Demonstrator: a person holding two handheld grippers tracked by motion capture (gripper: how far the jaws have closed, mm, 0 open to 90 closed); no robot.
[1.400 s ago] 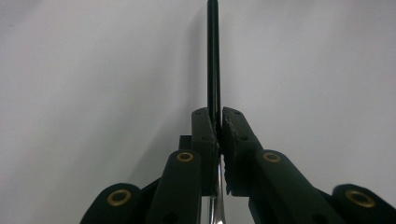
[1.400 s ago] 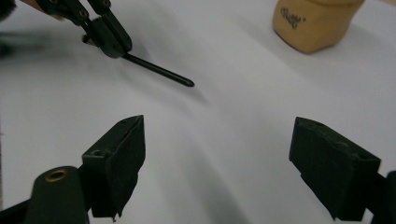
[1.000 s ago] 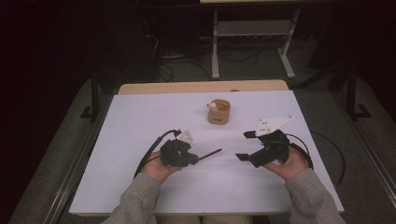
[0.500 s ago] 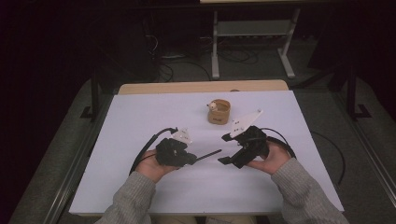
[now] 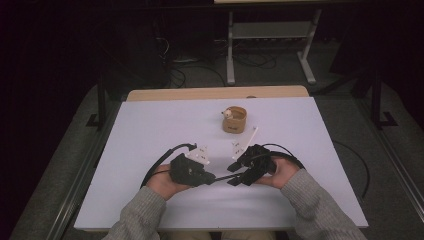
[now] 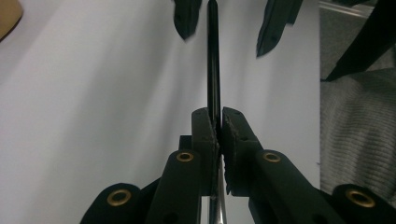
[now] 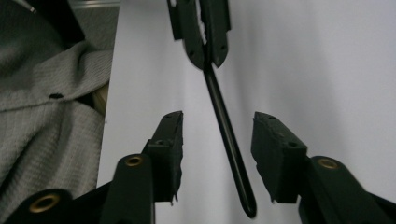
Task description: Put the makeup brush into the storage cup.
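Note:
My left gripper [image 5: 212, 178] [image 6: 218, 116] is shut on a thin black rod [image 5: 227, 176] [image 6: 213, 56] and holds it low over the white table [image 5: 150, 130], pointing right. My right gripper [image 5: 234, 174] [image 7: 218, 119] faces it from the right. Its jaws have just been closing and now stand on either side of the rod's [image 7: 229, 140] free end, with a gap on both sides. In the left gripper view the right gripper [image 6: 229, 28] flanks the rod's far end. In the right gripper view the left gripper [image 7: 205, 42] clamps the rod's other end.
A small brown cup [image 5: 234, 120] with a little white thing at its rim stands behind the grippers, mid-table. A wooden strip [image 5: 215, 93] edges the table's far side. Black cables [image 5: 160, 165] trail from both grippers. A metal stand [image 5: 270, 45] is on the floor beyond.
My right gripper has moved left to the left gripper, and its jaws have narrowed around the rod's free end. The left gripper has stayed put with the rod.

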